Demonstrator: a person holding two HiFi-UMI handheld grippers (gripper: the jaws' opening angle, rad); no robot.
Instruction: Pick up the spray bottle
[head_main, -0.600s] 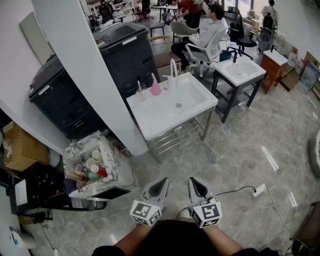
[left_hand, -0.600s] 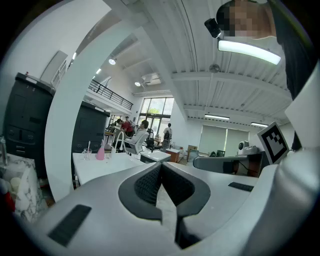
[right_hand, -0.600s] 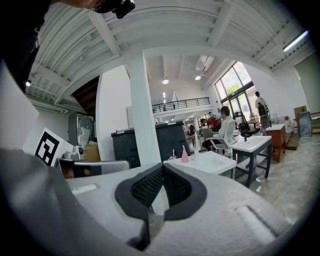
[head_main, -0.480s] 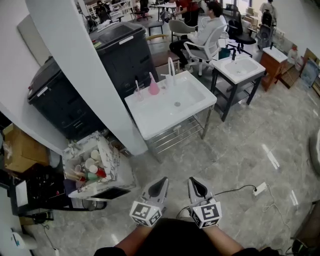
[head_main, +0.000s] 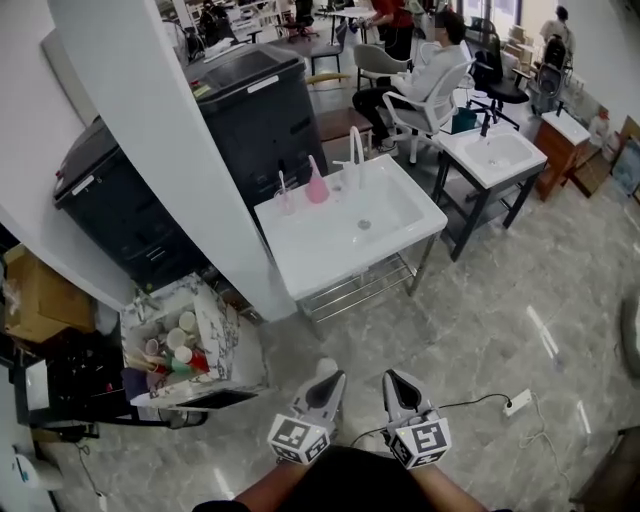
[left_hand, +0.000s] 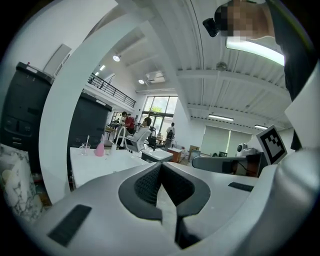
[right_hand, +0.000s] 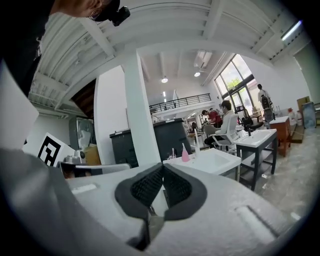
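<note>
The left hand-held gripper (head_main: 331, 380) and right hand-held gripper (head_main: 391, 378) are both fully closed and empty. The pink spray bottle (head_main: 317, 186) stands on the white sink's (head_main: 322, 252) back edge at twelve o'clock, well apart from them.

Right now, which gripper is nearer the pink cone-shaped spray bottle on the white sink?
Left, narrowly. Left gripper faces the pink spray bottle almost head-on; right gripper is offset rightward. Both far off.

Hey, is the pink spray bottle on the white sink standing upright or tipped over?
Upright: the pink spray bottle stands on its base on the white sink, at its back ledge, narrow top pointing up.
</note>
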